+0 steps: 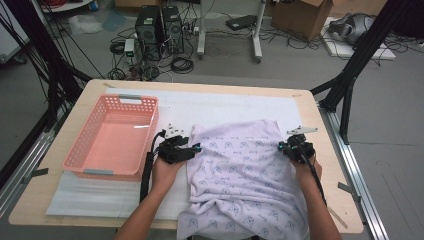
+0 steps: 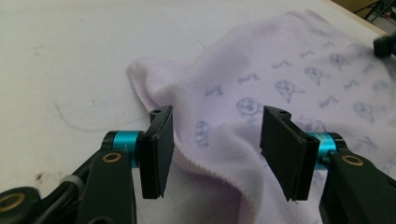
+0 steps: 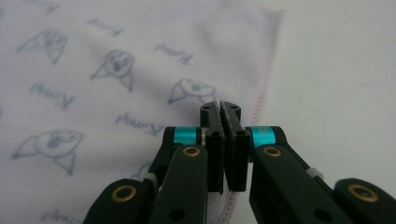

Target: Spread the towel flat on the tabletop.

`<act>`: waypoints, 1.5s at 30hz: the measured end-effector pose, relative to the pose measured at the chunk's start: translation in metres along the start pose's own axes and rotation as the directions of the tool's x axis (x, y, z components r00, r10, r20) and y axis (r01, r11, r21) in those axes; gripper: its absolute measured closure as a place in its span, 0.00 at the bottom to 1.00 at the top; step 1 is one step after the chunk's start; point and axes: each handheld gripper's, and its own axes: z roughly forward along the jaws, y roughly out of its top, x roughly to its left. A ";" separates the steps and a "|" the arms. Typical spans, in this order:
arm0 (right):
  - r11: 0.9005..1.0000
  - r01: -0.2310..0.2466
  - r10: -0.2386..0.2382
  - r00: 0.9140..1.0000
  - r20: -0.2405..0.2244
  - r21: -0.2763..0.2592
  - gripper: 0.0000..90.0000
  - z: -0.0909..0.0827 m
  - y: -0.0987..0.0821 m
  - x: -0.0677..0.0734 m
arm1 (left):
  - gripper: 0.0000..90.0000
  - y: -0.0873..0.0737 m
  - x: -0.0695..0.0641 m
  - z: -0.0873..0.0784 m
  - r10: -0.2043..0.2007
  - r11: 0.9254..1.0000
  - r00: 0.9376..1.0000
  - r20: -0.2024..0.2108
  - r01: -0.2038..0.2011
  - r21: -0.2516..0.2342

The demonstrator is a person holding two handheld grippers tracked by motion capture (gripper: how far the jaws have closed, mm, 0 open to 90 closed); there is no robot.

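I am working a pale lilac fleece cloth printed with small grey-blue figures (image 1: 240,165), which lies spread on the white mat (image 1: 225,105) in the middle of the wooden table (image 1: 320,150), its near end hanging over the table's edge toward me. The pink slotted plastic basket (image 1: 112,137) sits empty off to the left, apart from the cloth.

My right gripper (image 3: 226,109) is clenched at the cloth's right side, just inside the pink-stitched hem (image 3: 264,93). From its own view I cannot tell for sure whether a fold of fabric is caught between the pads or whether they have met on themselves above it, so I treat this grip as unproven.

My left gripper (image 2: 215,154) stands released, jaws apart, with the cloth's left edge running up between them but neither pad pressing on it.

To do this step well, I judge that I should push the left jaws a little farther onto the hem, so they bite through the full thickness and not only the fuzzy lip, then close firmly. Before lifting, I should test the right side with a small pull; if the cloth does not follow, I reopen and pinch lower. Both hands should rise together and evenly, or the cloth will skew and drag across the mat.
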 end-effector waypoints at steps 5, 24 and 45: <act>0.990 -0.124 0.134 0.977 0.167 -0.066 0.99 0.003 0.004 -0.024 | 0.48 -0.007 -0.001 -0.002 0.000 0.998 1.000 0.019 -0.001 0.055; 0.970 -0.166 0.156 0.985 -0.067 -0.180 0.71 -0.048 -0.016 -0.021 | 0.92 -0.007 -0.046 0.029 0.155 0.973 0.987 0.035 -0.159 0.165; 0.991 -0.070 0.044 0.976 -0.214 -0.117 0.56 -0.053 -0.051 0.006 | 0.45 -0.001 -0.011 0.006 0.009 1.000 0.999 0.040 -0.009 -0.009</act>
